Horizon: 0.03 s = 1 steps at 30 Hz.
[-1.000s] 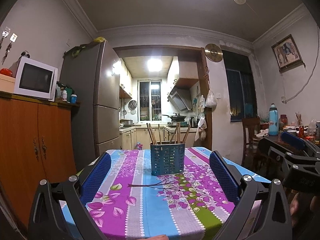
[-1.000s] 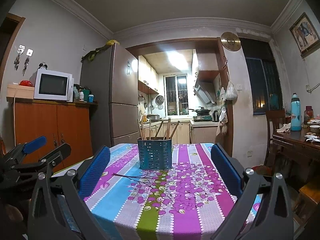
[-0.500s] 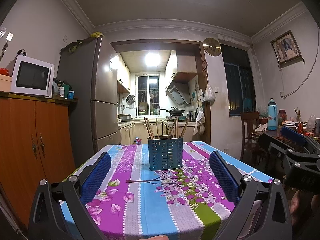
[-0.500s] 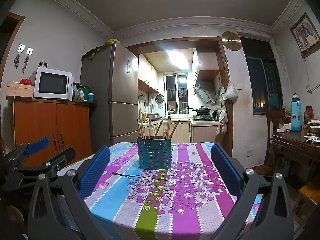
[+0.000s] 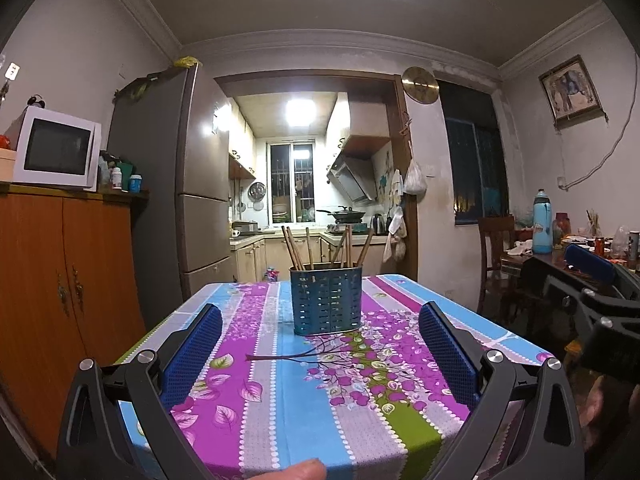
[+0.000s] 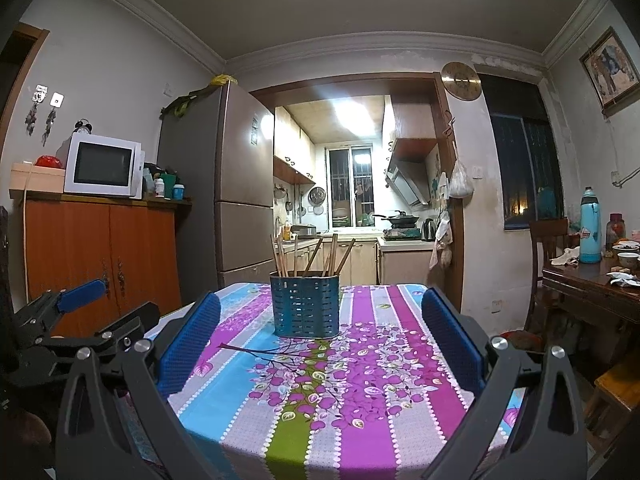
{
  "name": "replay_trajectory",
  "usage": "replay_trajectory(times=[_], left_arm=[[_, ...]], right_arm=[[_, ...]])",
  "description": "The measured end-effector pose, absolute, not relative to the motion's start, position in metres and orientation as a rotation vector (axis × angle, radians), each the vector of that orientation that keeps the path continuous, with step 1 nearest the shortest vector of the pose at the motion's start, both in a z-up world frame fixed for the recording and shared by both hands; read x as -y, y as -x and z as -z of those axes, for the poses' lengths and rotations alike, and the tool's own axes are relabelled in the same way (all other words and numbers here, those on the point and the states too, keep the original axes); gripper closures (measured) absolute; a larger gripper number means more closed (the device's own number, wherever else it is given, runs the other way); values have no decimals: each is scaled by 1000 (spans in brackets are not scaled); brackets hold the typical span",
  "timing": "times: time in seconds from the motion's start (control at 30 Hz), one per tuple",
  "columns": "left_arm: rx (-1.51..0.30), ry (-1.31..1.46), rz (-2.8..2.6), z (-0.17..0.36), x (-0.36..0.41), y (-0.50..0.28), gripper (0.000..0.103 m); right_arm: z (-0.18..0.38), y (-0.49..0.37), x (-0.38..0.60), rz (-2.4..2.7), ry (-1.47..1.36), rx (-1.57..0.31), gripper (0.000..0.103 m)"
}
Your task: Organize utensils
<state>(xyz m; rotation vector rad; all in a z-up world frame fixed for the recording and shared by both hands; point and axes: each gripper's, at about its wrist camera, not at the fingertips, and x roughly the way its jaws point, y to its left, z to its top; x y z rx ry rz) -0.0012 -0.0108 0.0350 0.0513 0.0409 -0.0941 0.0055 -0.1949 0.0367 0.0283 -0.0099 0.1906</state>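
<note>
Now both the left gripper (image 5: 320, 354) and right gripper (image 6: 320, 344) gape wide, empty (neither clearly nearer), facing the blue holder (image 5: 326, 300) of upright chopsticks (image 5: 320, 246) straight ahead, mid-table (image 5: 280, 420).

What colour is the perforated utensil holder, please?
Teal-blue utensil holder, clearest in the right wrist view.
</note>
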Motion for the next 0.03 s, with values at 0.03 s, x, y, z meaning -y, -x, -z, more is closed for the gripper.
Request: replay_trajectory(times=[0.03], left_arm=[[-42, -49, 92, -35, 10, 1, 5]], right_arm=[[-36, -6, 195, -190, -29, 9, 6]])
